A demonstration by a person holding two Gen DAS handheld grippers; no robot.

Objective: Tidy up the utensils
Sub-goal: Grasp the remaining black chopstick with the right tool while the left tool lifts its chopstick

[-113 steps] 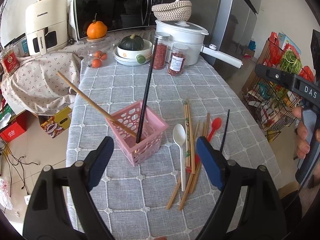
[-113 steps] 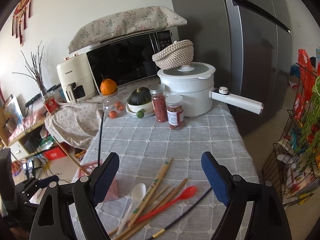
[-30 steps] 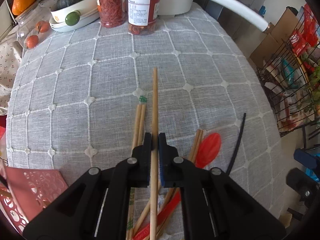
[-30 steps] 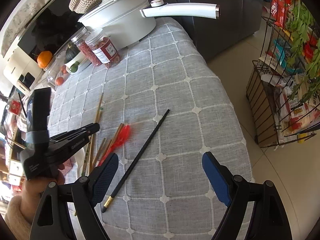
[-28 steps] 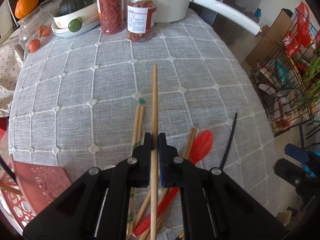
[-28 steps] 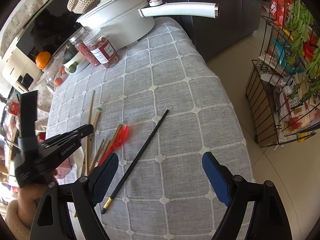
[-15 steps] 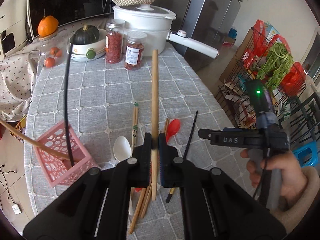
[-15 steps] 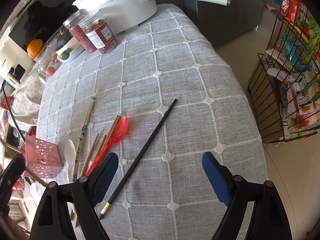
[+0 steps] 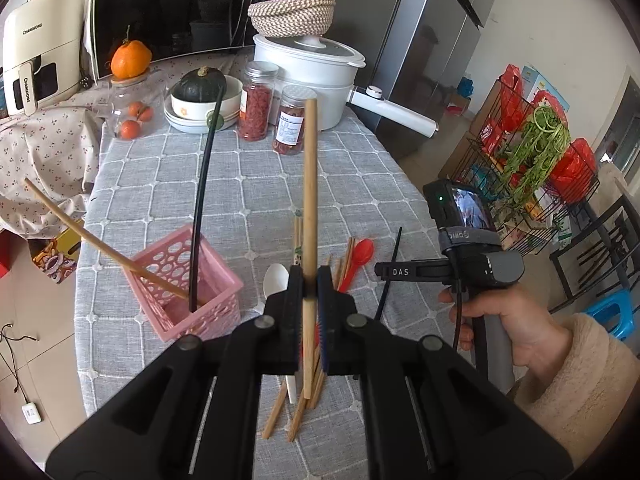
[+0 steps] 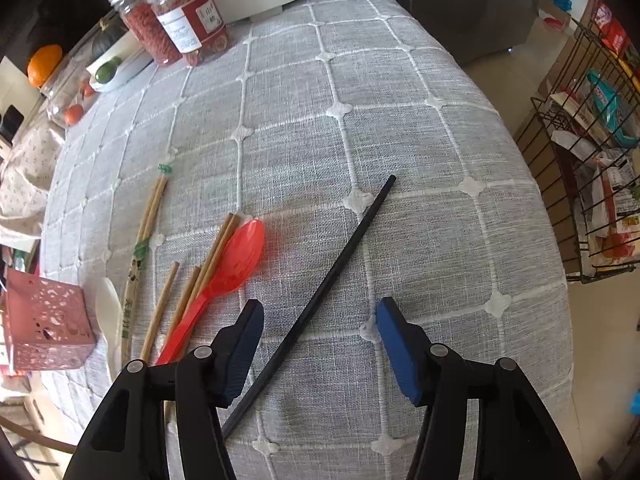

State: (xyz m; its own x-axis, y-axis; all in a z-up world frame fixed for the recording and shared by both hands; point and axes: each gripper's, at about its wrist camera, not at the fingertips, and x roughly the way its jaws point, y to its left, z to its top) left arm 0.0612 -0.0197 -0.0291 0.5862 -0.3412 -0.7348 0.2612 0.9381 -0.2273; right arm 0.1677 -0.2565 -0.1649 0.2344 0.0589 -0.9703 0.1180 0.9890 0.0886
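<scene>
Pale round wood, a chopstick (image 9: 309,200), stands nearly upright, pinched between the narrowed jaws of the left gripper (image 9: 310,285), lifted above the quilted grey cloth (image 10: 400,120). The right gripper (image 10: 320,332) gapes wide, its ribbed blue pads (image 10: 394,344) straddling a slim black chopstick (image 10: 344,256) lying flat on the weave. Just left of it lie a glossy red spoon (image 10: 240,260), loose wooden chopsticks (image 10: 160,304) and a white spoon (image 10: 110,300). The perforated pink basket (image 9: 224,276) holds one black and one wooden stick, both leaning.
</scene>
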